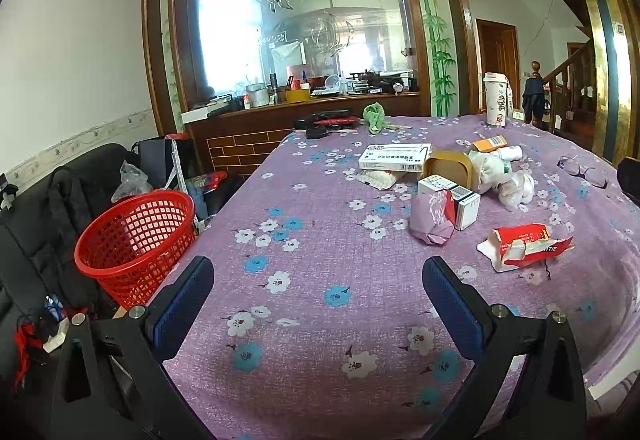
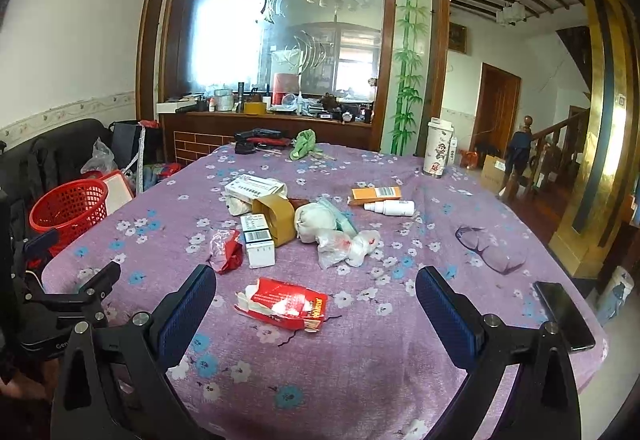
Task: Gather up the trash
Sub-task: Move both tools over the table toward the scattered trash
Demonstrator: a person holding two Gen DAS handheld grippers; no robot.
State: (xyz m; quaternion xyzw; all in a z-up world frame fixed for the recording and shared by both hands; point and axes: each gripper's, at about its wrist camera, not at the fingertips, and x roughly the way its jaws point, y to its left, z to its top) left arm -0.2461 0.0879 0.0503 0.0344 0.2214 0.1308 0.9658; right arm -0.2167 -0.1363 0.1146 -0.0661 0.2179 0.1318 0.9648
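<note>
Both the right gripper [image 2: 316, 304] and left gripper [image 1: 318, 294] gape empty over the table [image 2: 360, 360], torn red carton [image 2: 282, 304] at twelve o'clock, red basket [image 1: 134, 240] at nine o'clock apparently empty, so collecting seems unstarted.

Open stretch of purple tablecloth [image 1: 320, 280] along the near edge, wide enough for passage toward the red basket [image 1: 134, 240] just off the table's left side. Blocking the middle: a torn red carton [image 2: 282, 304] nearest, then a crumpled red-and-white wrapper [image 2: 226, 250], small white boxes [image 2: 259, 240], a tape roll [image 2: 276, 218] and wadded plastic bags [image 2: 346, 246]. Glasses [image 2: 490, 250] and a phone [image 2: 564, 314] crowding the right edge.
</note>
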